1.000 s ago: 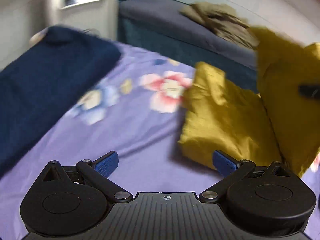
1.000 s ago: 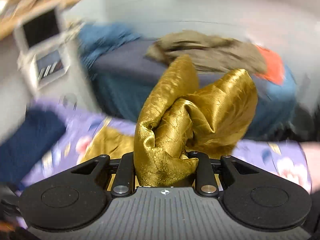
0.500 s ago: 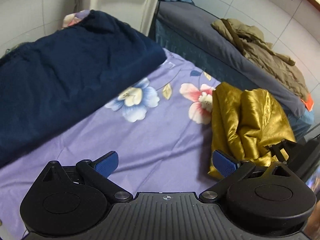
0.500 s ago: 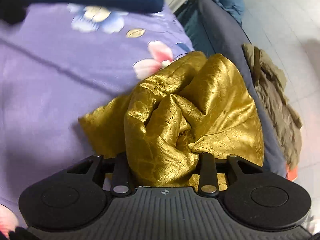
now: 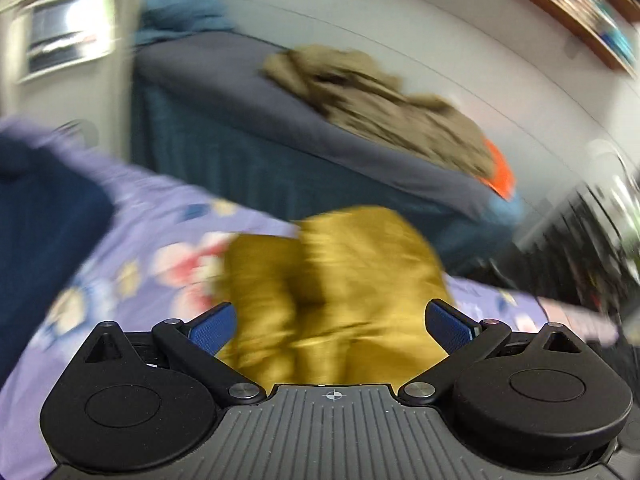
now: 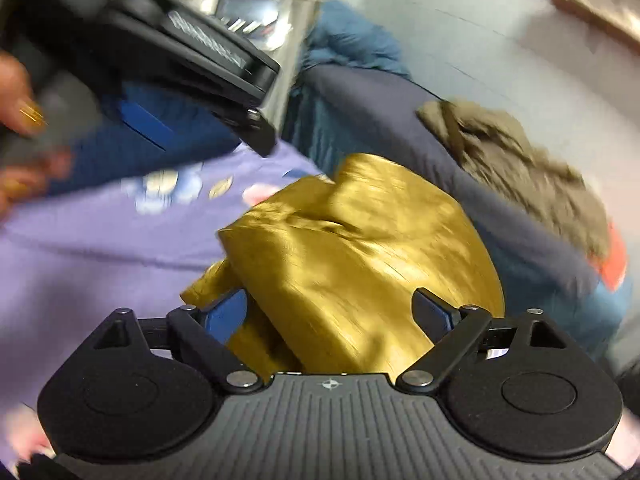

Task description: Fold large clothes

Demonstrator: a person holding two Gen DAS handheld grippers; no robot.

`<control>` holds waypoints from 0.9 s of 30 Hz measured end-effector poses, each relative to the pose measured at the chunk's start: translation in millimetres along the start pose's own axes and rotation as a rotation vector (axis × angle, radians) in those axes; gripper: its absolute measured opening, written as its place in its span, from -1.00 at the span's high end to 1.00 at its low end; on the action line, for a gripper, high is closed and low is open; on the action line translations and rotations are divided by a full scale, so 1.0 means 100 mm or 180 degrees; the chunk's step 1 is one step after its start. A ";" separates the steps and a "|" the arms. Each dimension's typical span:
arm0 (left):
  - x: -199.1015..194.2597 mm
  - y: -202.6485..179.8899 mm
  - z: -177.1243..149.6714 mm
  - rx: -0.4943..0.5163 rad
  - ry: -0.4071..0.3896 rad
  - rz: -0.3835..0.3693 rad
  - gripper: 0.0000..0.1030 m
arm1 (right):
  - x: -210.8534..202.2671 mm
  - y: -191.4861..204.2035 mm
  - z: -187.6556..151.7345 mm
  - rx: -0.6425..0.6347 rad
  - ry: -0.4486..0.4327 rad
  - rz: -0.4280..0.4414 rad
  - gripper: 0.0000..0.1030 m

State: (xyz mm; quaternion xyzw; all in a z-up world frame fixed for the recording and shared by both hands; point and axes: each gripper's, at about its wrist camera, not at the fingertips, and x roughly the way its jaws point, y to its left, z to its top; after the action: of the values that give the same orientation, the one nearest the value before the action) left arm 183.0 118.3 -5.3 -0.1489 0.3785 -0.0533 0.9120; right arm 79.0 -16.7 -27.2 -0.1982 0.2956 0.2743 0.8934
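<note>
Right wrist view: the gold satin garment [image 6: 360, 256] lies bunched on the lilac floral bed sheet [image 6: 100, 240], directly ahead of the right gripper [image 6: 332, 316]. Its jaws have just been opening and now stand wide apart; cloth lies between them, but the pads do not press on it. At 10 o'clock, the left gripper [image 6: 192, 60] crosses the frame, carried by a hand [image 6: 16, 96].

Left wrist view: the left gripper [image 5: 328, 322] also has its jaws spread, with the blurred garment [image 5: 340, 280] between and beyond them, unclamped. A folded navy garment [image 5: 44, 240] lies at 9 o'clock; an olive garment [image 5: 384, 108] rests on a grey daybed [image 5: 248, 96] at 12 o'clock.

Handling, as judged: the satin looks light, limp and slippery, so it will likely slide off itself and shed creases readily. The better hold is probably a single-layer hem or corner, such as the edge at 9 o'clock of the heap, not the bunched middle.
</note>
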 end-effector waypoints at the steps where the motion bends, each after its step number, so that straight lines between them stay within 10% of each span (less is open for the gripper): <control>1: 0.09 -0.16 0.01 0.0169 0.0058 -0.0025 -1.00 | -0.10 -0.14 -0.05 0.0211 -0.0032 0.0013 -0.81; 5: 0.45 -0.65 -0.05 0.0752 0.0223 0.0086 -1.00 | -0.26 -0.72 -0.26 0.1120 0.0053 -0.0161 -0.82; 10: 0.84 -0.45 -0.25 0.0503 0.0623 0.0452 -1.00 | -0.03 -1.34 -0.50 0.2141 0.0456 -0.0096 -0.79; 16: 1.22 0.23 -0.59 -0.0162 0.1028 0.0521 -1.00 | 0.36 -1.35 -0.44 0.2020 0.0632 0.0208 -0.79; 27: 1.38 0.31 -0.73 0.0044 0.1056 0.0596 -1.00 | 0.96 -1.17 -0.65 0.2178 0.1166 0.0259 -0.90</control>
State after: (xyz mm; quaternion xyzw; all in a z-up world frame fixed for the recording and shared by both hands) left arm 228.6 101.8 -156.7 -0.0960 0.5354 0.0054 0.8391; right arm 187.2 -104.9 -114.4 0.0773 0.5321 0.1552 0.8287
